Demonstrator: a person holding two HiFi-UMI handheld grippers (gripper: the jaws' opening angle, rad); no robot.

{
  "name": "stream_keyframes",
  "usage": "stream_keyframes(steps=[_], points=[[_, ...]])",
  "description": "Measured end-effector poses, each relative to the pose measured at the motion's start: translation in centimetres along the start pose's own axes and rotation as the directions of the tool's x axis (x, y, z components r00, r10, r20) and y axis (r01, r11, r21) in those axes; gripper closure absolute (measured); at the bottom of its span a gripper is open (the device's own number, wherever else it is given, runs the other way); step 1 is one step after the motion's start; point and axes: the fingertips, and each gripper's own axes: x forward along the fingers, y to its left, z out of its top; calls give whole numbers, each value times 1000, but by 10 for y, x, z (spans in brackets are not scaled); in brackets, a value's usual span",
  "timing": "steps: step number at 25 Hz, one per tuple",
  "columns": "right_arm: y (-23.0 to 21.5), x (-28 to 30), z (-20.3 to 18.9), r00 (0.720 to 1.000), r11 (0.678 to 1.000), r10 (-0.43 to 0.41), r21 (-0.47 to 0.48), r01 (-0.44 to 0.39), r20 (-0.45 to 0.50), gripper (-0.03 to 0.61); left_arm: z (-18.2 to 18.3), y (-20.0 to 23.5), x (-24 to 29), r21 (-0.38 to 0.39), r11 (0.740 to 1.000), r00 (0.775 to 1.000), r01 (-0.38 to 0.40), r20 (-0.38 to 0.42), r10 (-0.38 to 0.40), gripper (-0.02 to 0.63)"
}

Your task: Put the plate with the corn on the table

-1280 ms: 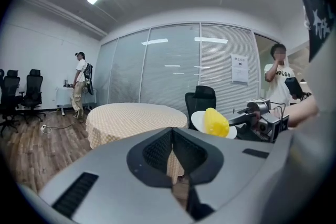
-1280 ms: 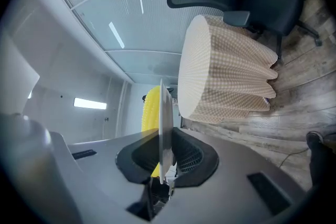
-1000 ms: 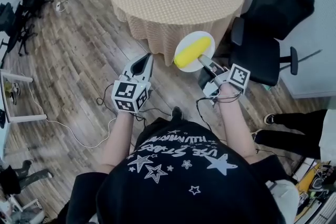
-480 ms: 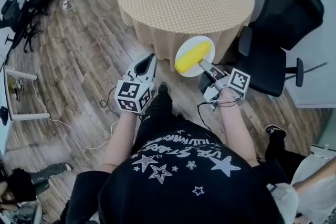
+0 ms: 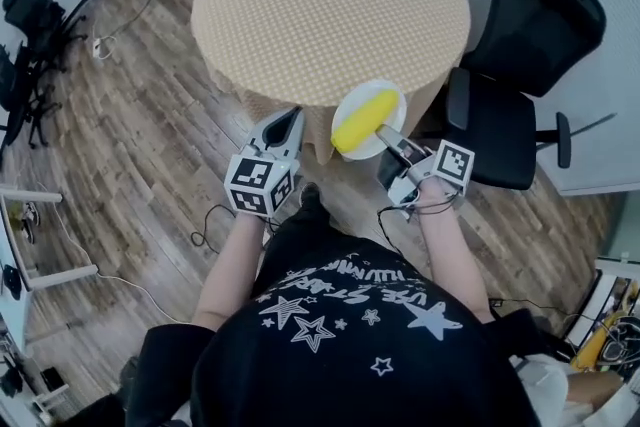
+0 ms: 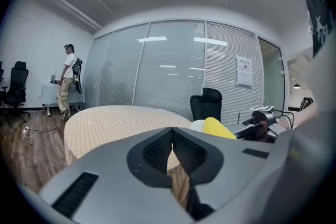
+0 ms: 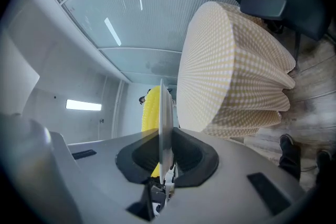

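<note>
At the centre of the frame the right tongs (image 5: 386, 129) pinch the rim of the white plate (image 5: 386, 93) bearing the corn (image 5: 364, 119), just at the near edge of the round table (image 5: 330, 5), while the left tongs (image 5: 284, 127) are closed and empty; this looks like mid-carry, and the next move calls for a level reach forward and down.

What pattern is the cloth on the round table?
Fine tan-and-white check tablecloth, clearest in right gripper view.
</note>
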Motion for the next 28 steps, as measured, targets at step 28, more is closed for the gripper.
stream_keyframes(steps=[28], points=[[-25,130,80,984,996,-69,67,59,162,528,2,128,128,-41,982,979,182,-82,-185,604]])
